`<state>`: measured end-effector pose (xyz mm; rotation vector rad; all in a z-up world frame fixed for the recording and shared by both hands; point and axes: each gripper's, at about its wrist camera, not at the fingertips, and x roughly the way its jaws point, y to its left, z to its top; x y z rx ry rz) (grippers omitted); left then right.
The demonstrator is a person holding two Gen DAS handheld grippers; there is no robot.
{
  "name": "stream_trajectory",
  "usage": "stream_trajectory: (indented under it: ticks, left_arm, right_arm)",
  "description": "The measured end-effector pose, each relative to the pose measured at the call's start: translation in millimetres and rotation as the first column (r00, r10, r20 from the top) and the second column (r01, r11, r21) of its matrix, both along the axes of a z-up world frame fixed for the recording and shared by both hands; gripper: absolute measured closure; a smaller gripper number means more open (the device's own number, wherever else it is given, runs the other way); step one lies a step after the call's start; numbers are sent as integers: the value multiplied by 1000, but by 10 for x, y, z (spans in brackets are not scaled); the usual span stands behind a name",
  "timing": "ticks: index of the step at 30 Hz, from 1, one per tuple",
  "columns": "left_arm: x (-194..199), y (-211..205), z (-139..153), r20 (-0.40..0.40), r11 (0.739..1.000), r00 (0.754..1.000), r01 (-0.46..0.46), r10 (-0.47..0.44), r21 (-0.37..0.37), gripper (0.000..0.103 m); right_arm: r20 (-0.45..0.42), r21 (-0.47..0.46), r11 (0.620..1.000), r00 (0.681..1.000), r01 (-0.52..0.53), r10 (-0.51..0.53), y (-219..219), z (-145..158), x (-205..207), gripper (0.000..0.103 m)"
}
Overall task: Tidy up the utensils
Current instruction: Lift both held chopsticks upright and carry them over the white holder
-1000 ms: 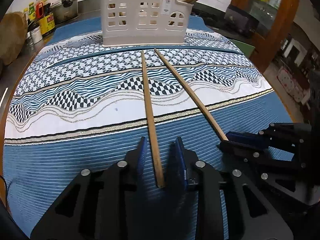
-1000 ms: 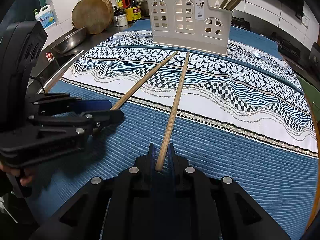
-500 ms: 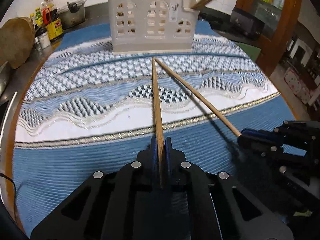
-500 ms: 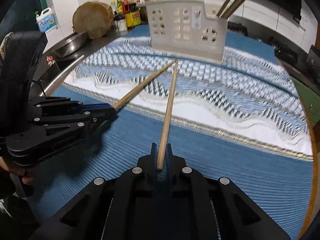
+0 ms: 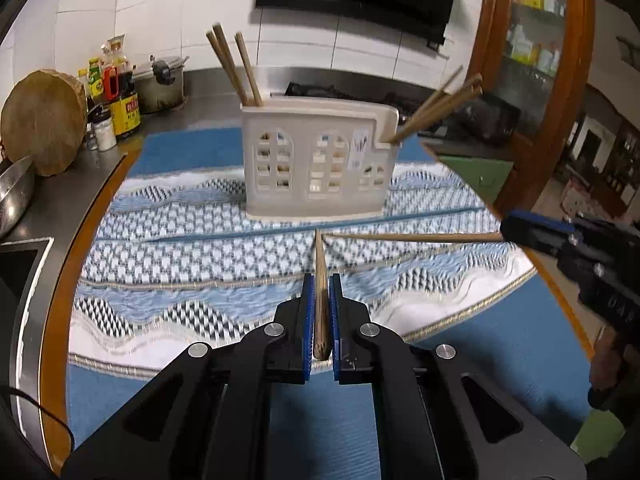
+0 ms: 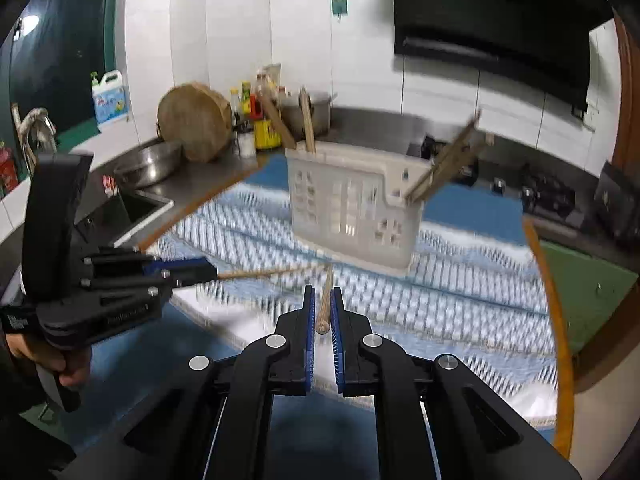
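Note:
A white plastic utensil holder (image 5: 316,164) stands on the patterned cloth, with several wooden chopsticks sticking out of its left and right ends. It also shows blurred in the right wrist view (image 6: 352,208). My left gripper (image 5: 320,284) is shut on a wooden chopstick (image 5: 320,276) held off the cloth, pointing at the holder. My right gripper (image 6: 322,296) is shut on a second chopstick (image 6: 326,300), also lifted. In the left wrist view the right gripper (image 5: 516,228) holds its chopstick (image 5: 416,237) level from the right. In the right wrist view the left gripper (image 6: 196,270) sits at the left.
A blue and white patterned cloth (image 5: 180,264) covers the round table. On the counter behind are a round wooden block (image 5: 40,120), sauce bottles (image 5: 120,100), a pot (image 5: 160,84) and a steel bowl (image 6: 148,164). A wooden cabinet (image 5: 540,60) stands at the right.
Both grippers have lifted their chopsticks off the cloth and risen, tilting upward. The left gripper, open a second ago, has shut on its chopstick. The holder now looks closer and lower.

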<state>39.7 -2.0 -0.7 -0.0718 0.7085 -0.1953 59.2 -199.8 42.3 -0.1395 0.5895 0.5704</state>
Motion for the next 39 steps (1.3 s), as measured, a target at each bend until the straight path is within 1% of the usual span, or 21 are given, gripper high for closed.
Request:
stream_trajectory:
  ticks: [3, 8, 17, 21, 23, 25, 27, 29, 30, 33, 34, 37, 39]
  left_arm:
    - [86, 31, 102, 21, 1000, 1000, -2, 2, -19, 97]
    - [235, 99, 366, 74, 998, 997, 1, 4, -68, 97]
    - [485, 212, 828, 170, 986, 985, 23, 6, -168, 97]
    - [586, 280, 986, 223, 981, 974, 7, 38, -194, 97]
    - [647, 350, 1066, 246, 971, 967, -4, 65, -239, 97]
    - [677, 399, 1137, 273, 960, 957, -14, 93, -280, 97]
    - [687, 456, 1214, 312, 948, 942, -22, 126, -317, 97]
    - [685, 540, 1290, 355, 928, 918, -37, 179, -372, 97]
    - [690, 592, 1321, 371, 913, 905, -44, 209, -405, 97]
    - [719, 710, 1367, 397, 879, 874, -66, 280, -473, 97]
    - [735, 762, 1382, 407, 865, 860, -74, 307, -496, 97]
    - [795, 858, 1408, 420, 846, 837, -90, 350, -525, 97]
    - [837, 896, 1411, 431, 843, 819, -112, 378, -526, 97]
  right_arm:
    - [30, 21, 1000, 1000, -5, 5, 2, 174, 124, 96]
    - [85, 35, 999, 996, -15, 12, 7, 415, 266, 96]
    - [204, 42, 999, 979, -33, 24, 32, 806, 382, 96]
    - [234, 44, 999, 972, -30, 19, 72, 911, 503, 96]
    - [240, 43, 999, 971, -32, 21, 94, 940, 569, 96]
    - [251, 41, 999, 968, -34, 23, 128, 977, 633, 96]
    - [269, 40, 998, 963, -39, 26, 156, 1024, 663, 96]
    - [295, 42, 998, 955, -43, 28, 196, 1091, 699, 96]
    - [308, 43, 998, 951, -47, 31, 219, 1133, 723, 96]
    - [349, 38, 998, 937, -53, 36, 268, 1234, 785, 96]
    - [361, 38, 998, 932, -53, 36, 285, 1271, 806, 96]
    - [392, 45, 997, 919, -57, 35, 305, 1395, 885, 96]
    - [417, 45, 997, 908, -55, 31, 316, 1466, 921, 96]
